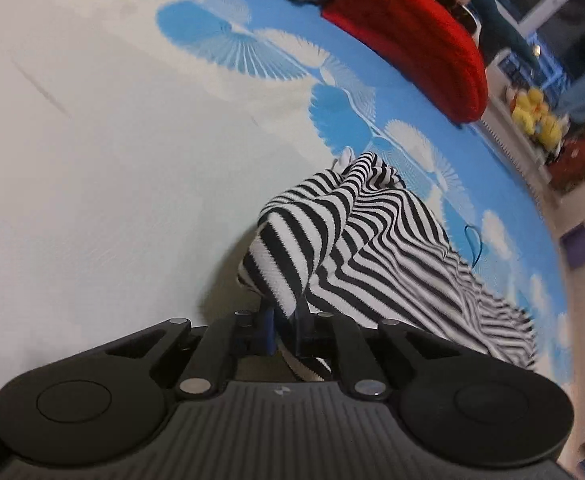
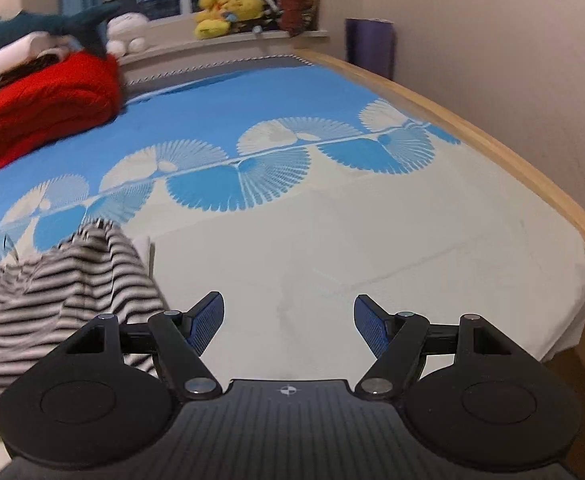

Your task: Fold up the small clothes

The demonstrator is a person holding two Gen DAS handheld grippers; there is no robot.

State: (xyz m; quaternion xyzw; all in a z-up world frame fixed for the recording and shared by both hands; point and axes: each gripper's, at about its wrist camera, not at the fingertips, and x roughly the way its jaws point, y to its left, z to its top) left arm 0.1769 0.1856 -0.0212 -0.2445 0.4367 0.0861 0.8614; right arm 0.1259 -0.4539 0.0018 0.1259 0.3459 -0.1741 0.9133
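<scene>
A black-and-white striped garment (image 1: 356, 240) lies bunched on the bed. My left gripper (image 1: 286, 320) is shut on its near edge, and the cloth drapes up and away from the closed fingers. In the right wrist view the same striped garment (image 2: 60, 292) sits at the lower left, blurred. My right gripper (image 2: 288, 328) is open and empty, to the right of the garment, over the white part of the bedsheet (image 2: 372, 260). Its left finger (image 2: 206, 326) is close to the cloth's edge.
The bed has a blue and white fan-patterned sheet (image 1: 92, 140). A red folded blanket (image 2: 48, 104) with a shark plush (image 2: 52, 24) lies at the far left. Yellow plush toys (image 2: 228, 12) sit on the windowsill. A wooden bed edge (image 2: 492, 140) and wall run along the right.
</scene>
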